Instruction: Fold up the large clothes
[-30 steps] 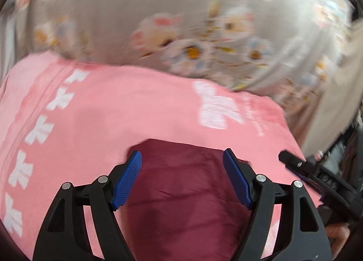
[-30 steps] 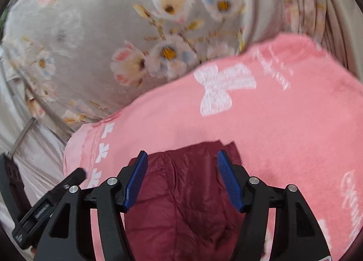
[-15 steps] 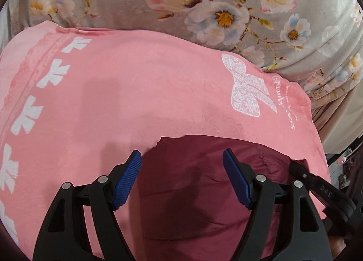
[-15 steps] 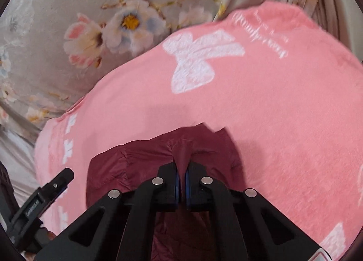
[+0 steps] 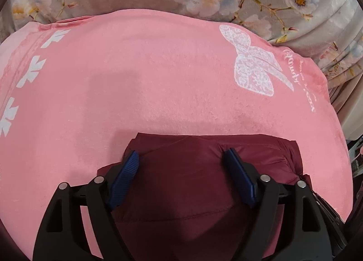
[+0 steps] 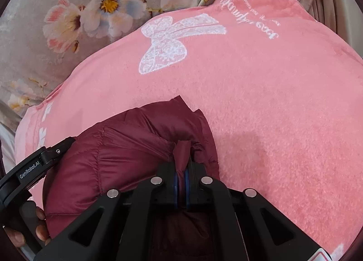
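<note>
"GenRobot.AI" is printed in white letters on a small label on the black body of the left gripper (image 6: 34,168), seen at the lower left of the right wrist view. The pink blanket (image 6: 261,102) carries white cursive lettering (image 6: 249,18) beside a white lace-patterned bow print (image 6: 168,43); the script appears upside down and cannot be read. The same script (image 5: 301,79) shows in the left wrist view, running sideways beside the bow, also illegible.
</note>
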Available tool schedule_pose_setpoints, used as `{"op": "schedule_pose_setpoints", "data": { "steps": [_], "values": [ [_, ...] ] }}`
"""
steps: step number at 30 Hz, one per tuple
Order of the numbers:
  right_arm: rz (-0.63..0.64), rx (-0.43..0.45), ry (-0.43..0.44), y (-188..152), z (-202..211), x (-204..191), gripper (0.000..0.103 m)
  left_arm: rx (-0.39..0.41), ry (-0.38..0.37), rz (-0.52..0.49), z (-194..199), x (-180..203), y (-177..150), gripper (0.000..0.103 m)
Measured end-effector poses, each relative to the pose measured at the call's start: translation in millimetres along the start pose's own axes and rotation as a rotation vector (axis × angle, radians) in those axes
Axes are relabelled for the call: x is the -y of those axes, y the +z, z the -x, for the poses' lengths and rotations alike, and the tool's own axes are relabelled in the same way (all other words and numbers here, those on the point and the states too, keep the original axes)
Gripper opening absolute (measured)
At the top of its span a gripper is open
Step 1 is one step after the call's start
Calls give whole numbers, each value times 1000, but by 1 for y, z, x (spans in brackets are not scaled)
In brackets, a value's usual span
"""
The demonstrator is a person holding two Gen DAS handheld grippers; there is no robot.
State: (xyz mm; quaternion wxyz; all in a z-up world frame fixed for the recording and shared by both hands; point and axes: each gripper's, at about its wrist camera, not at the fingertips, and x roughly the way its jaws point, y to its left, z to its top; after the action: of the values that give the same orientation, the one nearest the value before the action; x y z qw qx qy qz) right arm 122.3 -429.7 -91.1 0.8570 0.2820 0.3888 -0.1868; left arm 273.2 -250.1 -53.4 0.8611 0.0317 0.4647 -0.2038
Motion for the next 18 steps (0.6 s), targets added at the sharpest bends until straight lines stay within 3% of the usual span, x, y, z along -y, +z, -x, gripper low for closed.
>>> {"op": "schedule_pose_setpoints", "data": {
  "steps": [5, 18],
  "values": [
    [5, 10, 23, -5, -7, 4, 3, 41, 41, -50, -9, 11, -7, 85],
    [14, 47, 36, -9, -13, 5, 2, 87, 96, -101, -24, 21, -17, 88]
  ]
}}
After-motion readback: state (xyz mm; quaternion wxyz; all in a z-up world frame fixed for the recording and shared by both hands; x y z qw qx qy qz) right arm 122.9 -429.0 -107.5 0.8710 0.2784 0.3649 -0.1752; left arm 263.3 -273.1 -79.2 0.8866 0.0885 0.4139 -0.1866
